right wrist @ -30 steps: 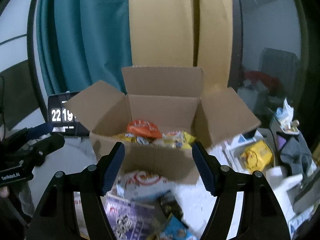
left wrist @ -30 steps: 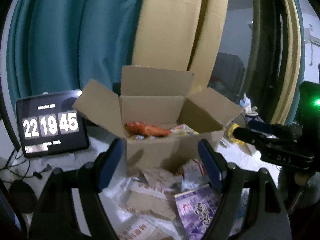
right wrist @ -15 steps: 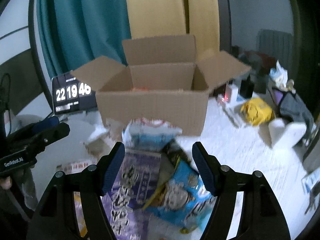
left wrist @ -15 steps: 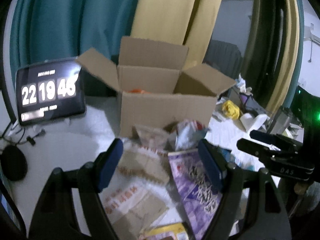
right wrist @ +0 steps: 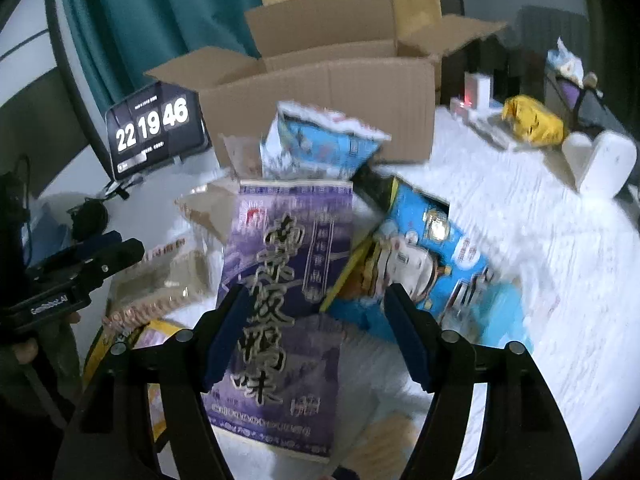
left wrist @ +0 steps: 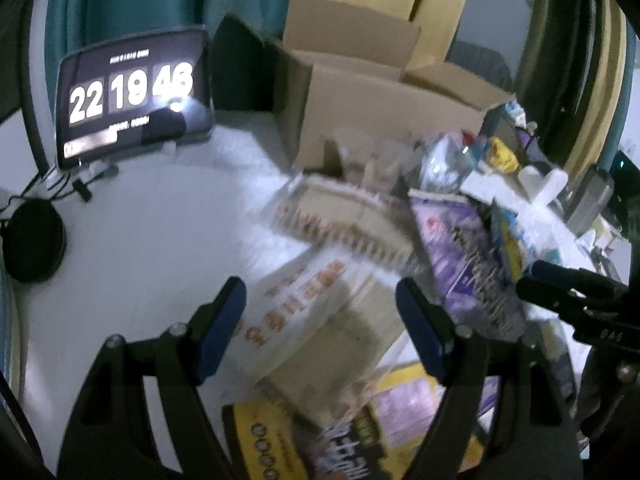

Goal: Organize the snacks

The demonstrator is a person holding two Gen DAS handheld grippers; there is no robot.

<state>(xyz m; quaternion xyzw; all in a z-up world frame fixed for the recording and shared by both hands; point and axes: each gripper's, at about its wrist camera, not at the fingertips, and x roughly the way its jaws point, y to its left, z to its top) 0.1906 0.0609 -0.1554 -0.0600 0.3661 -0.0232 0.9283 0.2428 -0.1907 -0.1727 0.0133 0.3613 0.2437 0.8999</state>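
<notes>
An open cardboard box (right wrist: pixel 320 92) stands at the back of the white table, also visible in the left wrist view as the cardboard box (left wrist: pixel 384 108). Snack packets lie in a heap in front of it. My right gripper (right wrist: pixel 316 336) is open, low over a purple packet (right wrist: pixel 280 288), with a blue packet (right wrist: pixel 432 264) just to its right. My left gripper (left wrist: pixel 320 328) is open above a pale packet with orange print (left wrist: pixel 296 312). A yellow and black packet (left wrist: pixel 280 436) lies nearest the left wrist camera. Neither gripper holds anything.
A tablet showing a clock (left wrist: pixel 132 96) stands left of the box, with a black round object (left wrist: pixel 32 240) and cables near it. At the right lie a yellow bag (right wrist: pixel 532 120) and a white object (right wrist: pixel 600 164). Teal and yellow curtains hang behind.
Both grippers have dropped and tilted downward toward the heap of packets. The box now sits higher in both views and its contents are hidden. Both stayed open.
</notes>
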